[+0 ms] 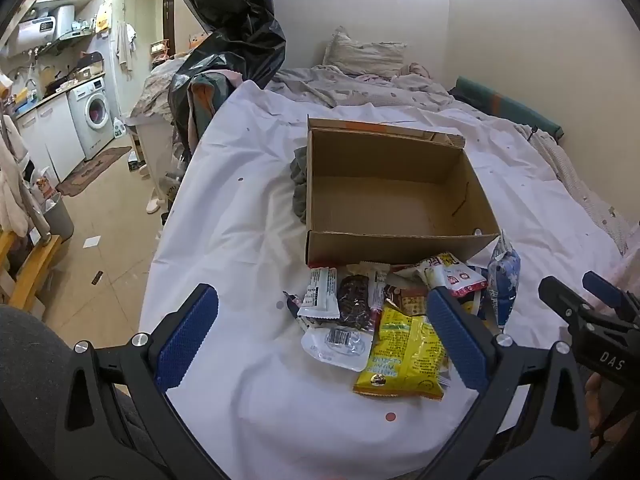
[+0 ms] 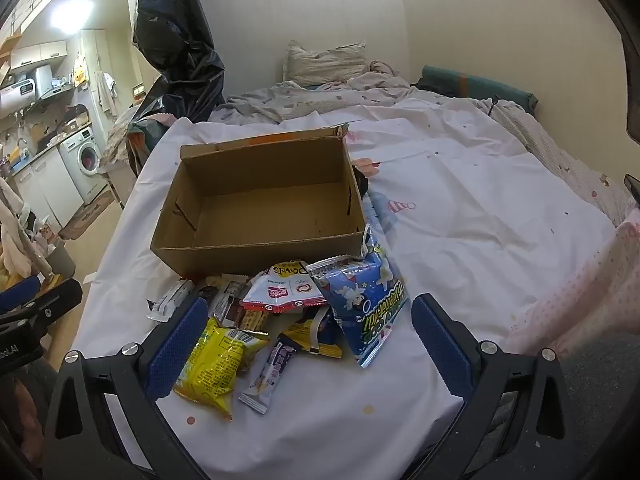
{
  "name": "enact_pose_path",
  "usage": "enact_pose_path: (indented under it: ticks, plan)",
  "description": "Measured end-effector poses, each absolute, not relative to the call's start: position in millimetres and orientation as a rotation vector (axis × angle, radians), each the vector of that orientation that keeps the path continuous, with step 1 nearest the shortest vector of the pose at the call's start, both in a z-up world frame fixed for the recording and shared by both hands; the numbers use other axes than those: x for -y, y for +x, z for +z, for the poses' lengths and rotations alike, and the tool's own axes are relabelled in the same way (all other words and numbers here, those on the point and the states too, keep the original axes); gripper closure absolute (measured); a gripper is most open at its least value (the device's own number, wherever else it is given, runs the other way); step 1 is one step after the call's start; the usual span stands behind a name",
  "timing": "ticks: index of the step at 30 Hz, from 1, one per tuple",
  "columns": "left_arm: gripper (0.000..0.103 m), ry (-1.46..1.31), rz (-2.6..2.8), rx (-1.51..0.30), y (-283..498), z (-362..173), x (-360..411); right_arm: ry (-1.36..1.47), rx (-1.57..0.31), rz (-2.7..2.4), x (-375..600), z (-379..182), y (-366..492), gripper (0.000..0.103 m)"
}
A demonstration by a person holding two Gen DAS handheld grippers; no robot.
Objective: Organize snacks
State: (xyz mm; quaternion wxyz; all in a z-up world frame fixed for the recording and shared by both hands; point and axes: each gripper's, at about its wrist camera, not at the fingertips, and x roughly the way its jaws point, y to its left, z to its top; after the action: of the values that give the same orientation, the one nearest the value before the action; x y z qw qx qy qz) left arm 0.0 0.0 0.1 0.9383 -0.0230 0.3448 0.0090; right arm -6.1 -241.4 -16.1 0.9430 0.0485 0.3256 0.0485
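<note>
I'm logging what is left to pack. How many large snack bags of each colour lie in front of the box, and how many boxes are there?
Yellow bag: 1
Blue bag: 1
White-and-red packet: 1
Cardboard box, nothing inside: 1
Total: 4
The smaller bars overlap in the pile, so they are not counted.

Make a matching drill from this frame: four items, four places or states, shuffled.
Items:
1. cardboard box
2. yellow packet
3. blue bag
4. left gripper

States:
A. leans on the box's near right corner
B. jaws open, nothing held
C. empty, open top
D. lies flat, nearest the grippers

Pairs: 1-C, 2-D, 3-A, 4-B
</note>
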Motion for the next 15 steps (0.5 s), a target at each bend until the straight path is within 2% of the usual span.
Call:
enact_pose_path:
  ticks: [15]
  plan:
    - [0.000,-0.062,0.018,-0.702,-2.4,2.7,-2.3,0.095,-0.663,0.098,241.0,-15.9,-6.8,0.000]
